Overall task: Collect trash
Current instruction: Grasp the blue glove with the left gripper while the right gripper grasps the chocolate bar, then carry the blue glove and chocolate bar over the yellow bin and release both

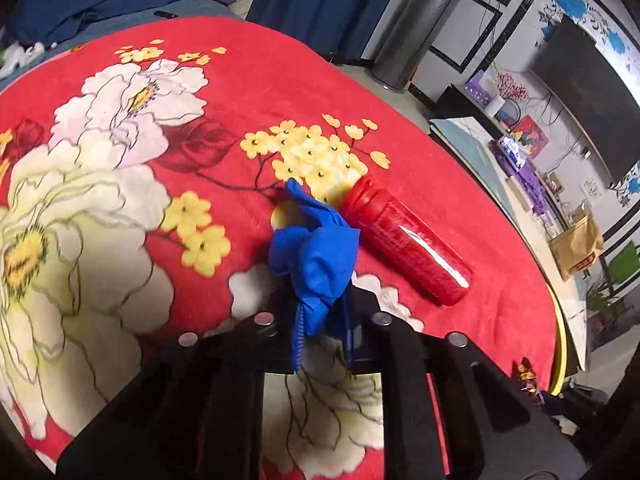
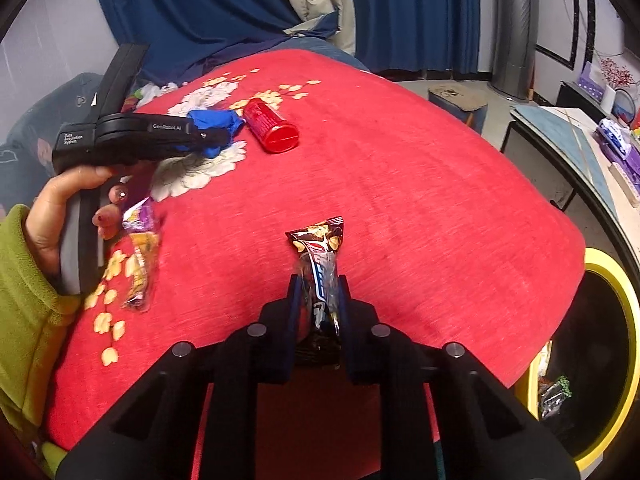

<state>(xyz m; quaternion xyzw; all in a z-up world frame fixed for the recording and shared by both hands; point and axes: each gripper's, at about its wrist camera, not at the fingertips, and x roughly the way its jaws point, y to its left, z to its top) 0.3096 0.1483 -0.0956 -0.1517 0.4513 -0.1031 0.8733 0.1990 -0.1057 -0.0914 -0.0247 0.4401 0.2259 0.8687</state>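
My left gripper is shut on a crumpled blue glove over the red flowered blanket. A red plastic bottle lies on its side just right of the glove. In the right wrist view the left gripper, the blue glove and the red bottle show at the far left. My right gripper is shut on a dark snack wrapper near the blanket's front. A purple and orange wrapper lies on the blanket at the left.
A yellow-rimmed bin with trash inside stands low at the right, past the blanket's edge. A cluttered low table is at the right. Blue curtains and a grey pillar stand behind.
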